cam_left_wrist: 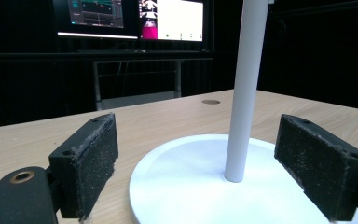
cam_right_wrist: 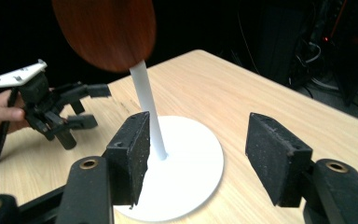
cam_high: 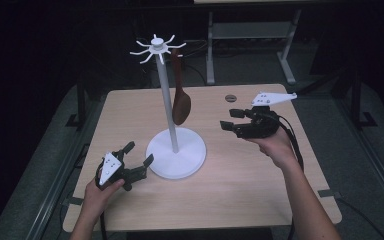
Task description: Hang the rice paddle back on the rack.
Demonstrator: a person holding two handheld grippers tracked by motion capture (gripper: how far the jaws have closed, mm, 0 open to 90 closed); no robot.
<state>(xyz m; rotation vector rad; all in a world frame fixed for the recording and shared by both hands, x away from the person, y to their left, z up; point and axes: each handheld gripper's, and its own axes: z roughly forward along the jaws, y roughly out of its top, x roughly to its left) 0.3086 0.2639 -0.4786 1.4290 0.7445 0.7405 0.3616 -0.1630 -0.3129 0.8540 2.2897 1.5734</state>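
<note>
Wooden spoon [cam_high: 181, 102] hanging bowl-down from a hook at the top of the white stand [cam_high: 176, 150], close beside the pole, clear of the round base. Stand near the middle of the surface [cam_high: 240, 190].

Right tool [cam_high: 234, 120] to the right of the stand, jaws spread wide, nothing between them, aimed left toward pole and spoon; in the right gripper view the spoon bowl [cam_right_wrist: 107, 30] looms above and ahead of the pads. Left tool [cam_high: 139, 155] low at the near left, just beside the base rim, jaws likewise spread and empty; in the left gripper view the pole [cam_left_wrist: 244, 88] rising between the two pads but touched by neither.

Judged step: hanging apparently done, spoon free of both tools, right tool standing off after letting go. Or possibly an approach for taking the spoon off; cannot tell which. Next move, if clearing away: back off to the right without brushing the spoon bowl. If fetching: close gently on the handle, lift off the hook, left tool steadying the base.
</note>
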